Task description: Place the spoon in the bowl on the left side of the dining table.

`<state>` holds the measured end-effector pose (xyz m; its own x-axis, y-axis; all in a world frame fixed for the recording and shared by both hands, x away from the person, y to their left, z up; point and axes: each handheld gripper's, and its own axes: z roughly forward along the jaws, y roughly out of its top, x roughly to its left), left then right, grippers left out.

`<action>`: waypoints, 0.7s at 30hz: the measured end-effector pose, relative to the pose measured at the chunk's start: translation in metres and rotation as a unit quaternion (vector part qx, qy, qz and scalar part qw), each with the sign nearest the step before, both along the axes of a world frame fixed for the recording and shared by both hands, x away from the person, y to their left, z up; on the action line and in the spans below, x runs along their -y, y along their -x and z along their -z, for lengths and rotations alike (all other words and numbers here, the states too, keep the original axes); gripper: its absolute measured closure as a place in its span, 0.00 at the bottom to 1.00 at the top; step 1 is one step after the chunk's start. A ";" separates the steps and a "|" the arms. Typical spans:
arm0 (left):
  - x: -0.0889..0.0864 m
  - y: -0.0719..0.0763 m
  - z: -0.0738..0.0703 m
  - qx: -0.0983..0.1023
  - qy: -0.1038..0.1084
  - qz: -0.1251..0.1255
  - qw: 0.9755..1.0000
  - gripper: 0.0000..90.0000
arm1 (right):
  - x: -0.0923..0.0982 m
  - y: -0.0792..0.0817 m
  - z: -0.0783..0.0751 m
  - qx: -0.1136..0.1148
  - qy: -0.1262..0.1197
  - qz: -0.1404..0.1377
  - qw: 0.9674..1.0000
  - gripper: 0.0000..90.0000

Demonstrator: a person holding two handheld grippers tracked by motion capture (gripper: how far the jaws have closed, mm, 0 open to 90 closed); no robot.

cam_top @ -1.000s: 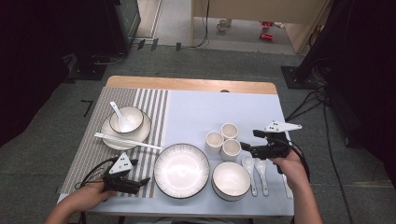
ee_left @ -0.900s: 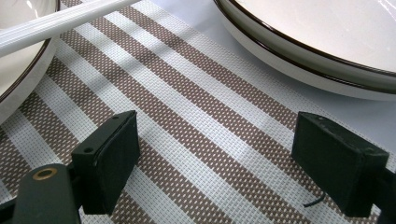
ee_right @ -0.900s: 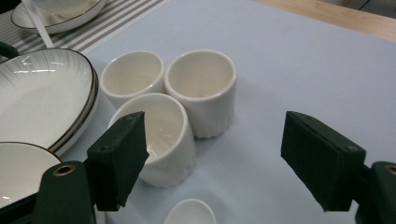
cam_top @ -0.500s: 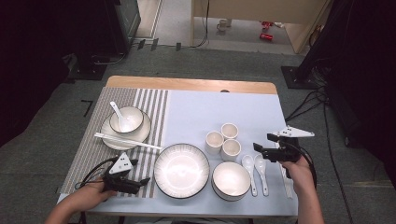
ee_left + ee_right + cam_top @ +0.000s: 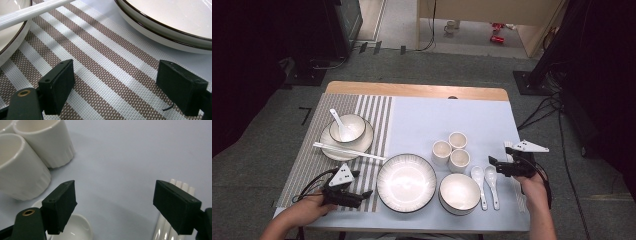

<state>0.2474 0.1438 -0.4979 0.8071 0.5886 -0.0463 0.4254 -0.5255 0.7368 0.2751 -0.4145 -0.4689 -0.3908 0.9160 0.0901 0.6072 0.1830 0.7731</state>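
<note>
My left gripper (image 5: pixel 362 195) rests open near the table's front left corner, on the striped placemat (image 5: pixel 307 170), with only woven mat (image 5: pixel 112 62) between its jaws (image 5: pixel 115 82). Just to its right lies a large white plate (image 5: pixel 407 182) with a dark rim (image 5: pixel 162 32). My right gripper (image 5: pixel 492 164) is open, low over the blue cloth, right of three white cups (image 5: pixel 452 150). Between its jaws (image 5: pixel 115 205) is bare cloth. Two cups (image 5: pixel 45 140) stand ahead to the left, a white spoon (image 5: pixel 75 227) lies by its left jaw, and white chopsticks (image 5: pixel 161 230) lie under its right jaw.
A white bowl (image 5: pixel 459 194) sits in front of the cups, with two spoons (image 5: pixel 486 177) beside it. At the left, a plate (image 5: pixel 332 145) carries a small bowl and spoon (image 5: pixel 346 127), with chopsticks (image 5: pixel 349 151) across its rim. More chopsticks (image 5: pixel 508 146) lie near the table's right edge.
My right gripper has drawn back from the cups, to the right and a little toward the person. The left gripper has stayed put.
</note>
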 end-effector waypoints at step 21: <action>0.001 0.000 0.000 0.002 -0.003 0.000 1.000 0.17 | 0.028 0.003 0.020 -0.010 0.001 0.043 0.999 0.21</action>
<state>0.2469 0.1433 -0.4980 0.8075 0.5886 -0.0398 0.4223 -0.5295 0.7357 0.2717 -0.4428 -0.4887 -0.3082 0.9465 0.0959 0.6369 0.1304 0.7598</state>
